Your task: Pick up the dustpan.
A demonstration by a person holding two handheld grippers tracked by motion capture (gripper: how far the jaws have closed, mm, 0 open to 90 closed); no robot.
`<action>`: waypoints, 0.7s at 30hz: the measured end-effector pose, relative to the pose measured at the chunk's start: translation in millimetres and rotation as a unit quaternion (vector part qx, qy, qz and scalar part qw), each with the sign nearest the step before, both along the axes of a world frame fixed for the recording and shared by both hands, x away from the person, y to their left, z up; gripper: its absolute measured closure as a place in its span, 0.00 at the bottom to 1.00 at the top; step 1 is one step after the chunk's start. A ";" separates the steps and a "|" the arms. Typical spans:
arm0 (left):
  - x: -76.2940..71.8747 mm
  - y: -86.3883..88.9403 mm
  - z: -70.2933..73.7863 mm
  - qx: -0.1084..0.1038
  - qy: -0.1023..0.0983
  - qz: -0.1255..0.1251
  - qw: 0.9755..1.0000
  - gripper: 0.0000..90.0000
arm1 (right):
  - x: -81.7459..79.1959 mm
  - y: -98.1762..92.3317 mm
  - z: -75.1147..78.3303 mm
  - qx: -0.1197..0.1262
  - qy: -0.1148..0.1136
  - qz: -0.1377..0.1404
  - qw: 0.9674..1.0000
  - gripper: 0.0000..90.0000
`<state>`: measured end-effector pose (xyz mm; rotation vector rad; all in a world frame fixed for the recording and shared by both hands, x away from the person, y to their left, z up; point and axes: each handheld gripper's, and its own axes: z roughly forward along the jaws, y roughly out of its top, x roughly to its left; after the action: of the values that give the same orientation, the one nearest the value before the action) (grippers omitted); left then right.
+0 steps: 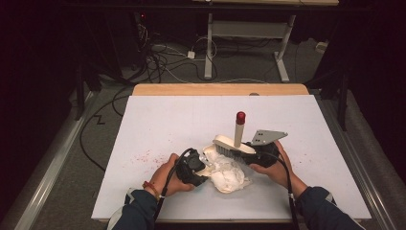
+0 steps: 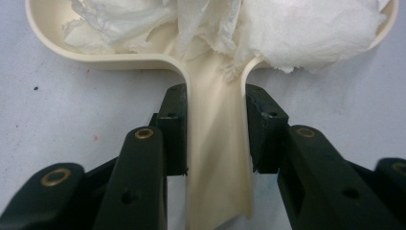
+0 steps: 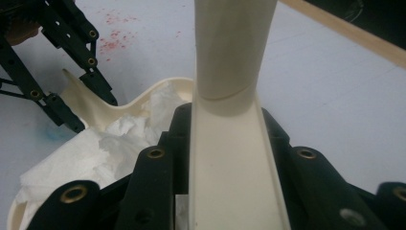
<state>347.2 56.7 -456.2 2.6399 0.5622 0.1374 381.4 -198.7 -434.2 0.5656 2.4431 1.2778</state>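
Down in the lower middle of the high view, both hands meet over the white table (image 1: 158, 120), and both grippers are busy. The left gripper (image 1: 194, 167) sits at lower centre-left of that view, its fingers (image 2: 174, 129) closed tight on the cream handle of the dustpan (image 2: 218, 158); in the left gripper view the handle runs straight up the middle of the frame between the two black pads, and each pad presses on one side of it. The pan's tray spreads across the top of that frame, stuffed with crumpled white paper towel (image 2: 306, 33), and some of the paper spills over the rim at upper right. In the high view the same paper (image 1: 229, 176) bulges as a white heap just right of the left gripper, low in the frame. The right gripper (image 1: 258, 154) comes in at centre-right, with a grey three-cornered plate on top, and its fingers (image 3: 179, 139) clamp the cream back of the brush (image 1: 233, 144), which lies just above the paper heap. The brush's handle (image 1: 238, 128) stands up from it, capped with a dark red tip (image 1: 240, 117). In the right gripper view that handle rises thick and pale through the upper centre, with the paper-filled pan and the left gripper at left. A scatter of red specks (image 1: 143, 156) lies on the table, left of the hands.
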 end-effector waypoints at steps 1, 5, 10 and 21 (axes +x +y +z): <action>0.0 -0.3 -0.2 0.001 0.000 0.000 1.000 0.70 | -1.0 -0.5 1.7 -0.001 -0.007 -0.005 1.000 0.76; -0.5 -0.3 -0.6 0.004 -0.001 -0.001 1.000 0.70 | -4.5 -6.5 9.3 0.013 -0.027 -0.033 0.999 0.76; -1.4 0.7 -1.7 0.003 -0.002 0.002 1.000 0.70 | -13.3 -18.2 23.1 0.038 -0.033 -0.038 0.998 0.76; -3.3 2.4 -1.5 0.003 0.000 0.009 1.000 0.70 | -45.3 -50.9 36.5 0.030 -0.017 -0.046 0.998 0.76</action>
<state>343.8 59.1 -457.7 2.6402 0.5873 0.1448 336.1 -249.6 -397.6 0.6592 2.3306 1.3153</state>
